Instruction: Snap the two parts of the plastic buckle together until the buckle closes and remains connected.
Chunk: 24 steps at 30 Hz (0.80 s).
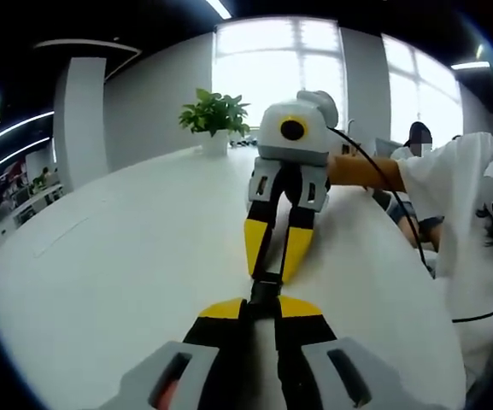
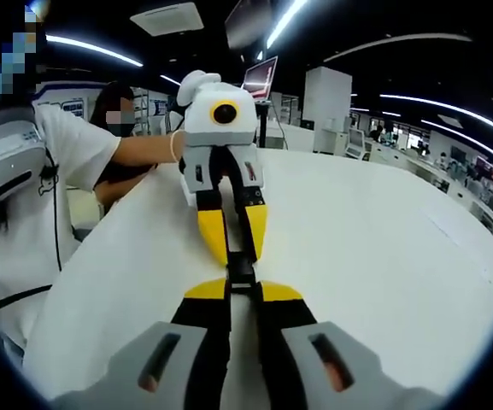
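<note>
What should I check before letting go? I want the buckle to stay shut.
1. Left hand-held gripper shut on the buckle: ok.
2. Right hand-held gripper shut on the buckle: ok.
3. Halves meet between the two tips: ok.
4. Latch fully snapped: cannot tell, the tips hide it.
5. Buckle in both views: ok.
6. Table below to catch a drop: ok.

Buckle (image 1: 265, 289) between both grippers' fingers (image 1: 221, 310)
</note>
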Motion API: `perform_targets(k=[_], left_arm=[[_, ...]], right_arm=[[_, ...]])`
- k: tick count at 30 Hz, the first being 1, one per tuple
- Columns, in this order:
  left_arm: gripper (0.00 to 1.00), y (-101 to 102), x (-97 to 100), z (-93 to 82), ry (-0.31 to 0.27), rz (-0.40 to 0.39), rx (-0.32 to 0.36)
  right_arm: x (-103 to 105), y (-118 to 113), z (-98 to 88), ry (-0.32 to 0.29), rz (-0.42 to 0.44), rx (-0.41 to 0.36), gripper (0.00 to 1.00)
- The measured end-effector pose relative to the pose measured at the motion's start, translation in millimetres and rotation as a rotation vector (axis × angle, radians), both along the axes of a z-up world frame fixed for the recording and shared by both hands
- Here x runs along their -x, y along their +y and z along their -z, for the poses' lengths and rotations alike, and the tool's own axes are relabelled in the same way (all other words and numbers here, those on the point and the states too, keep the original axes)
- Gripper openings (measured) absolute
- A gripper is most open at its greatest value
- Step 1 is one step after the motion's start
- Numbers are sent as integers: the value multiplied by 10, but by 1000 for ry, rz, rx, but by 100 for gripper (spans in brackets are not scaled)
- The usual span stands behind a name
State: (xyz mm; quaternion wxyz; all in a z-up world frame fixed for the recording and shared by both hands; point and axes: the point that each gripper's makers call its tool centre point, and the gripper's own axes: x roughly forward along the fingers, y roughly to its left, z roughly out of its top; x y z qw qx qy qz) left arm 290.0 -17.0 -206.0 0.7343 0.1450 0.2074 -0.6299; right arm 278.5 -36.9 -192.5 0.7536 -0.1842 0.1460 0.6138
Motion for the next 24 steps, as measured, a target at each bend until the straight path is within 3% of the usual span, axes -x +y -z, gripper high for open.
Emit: perform_targets(k=[18, 24], left_arm=[[12, -3, -116, -29, -11, -48, 24], [19, 44, -199, -68, -12, -82, 38]], right_arm=[[-167, -32, 17, 42, -4, -63, 9], [-240, -4, 18, 31, -16, -47, 9]])
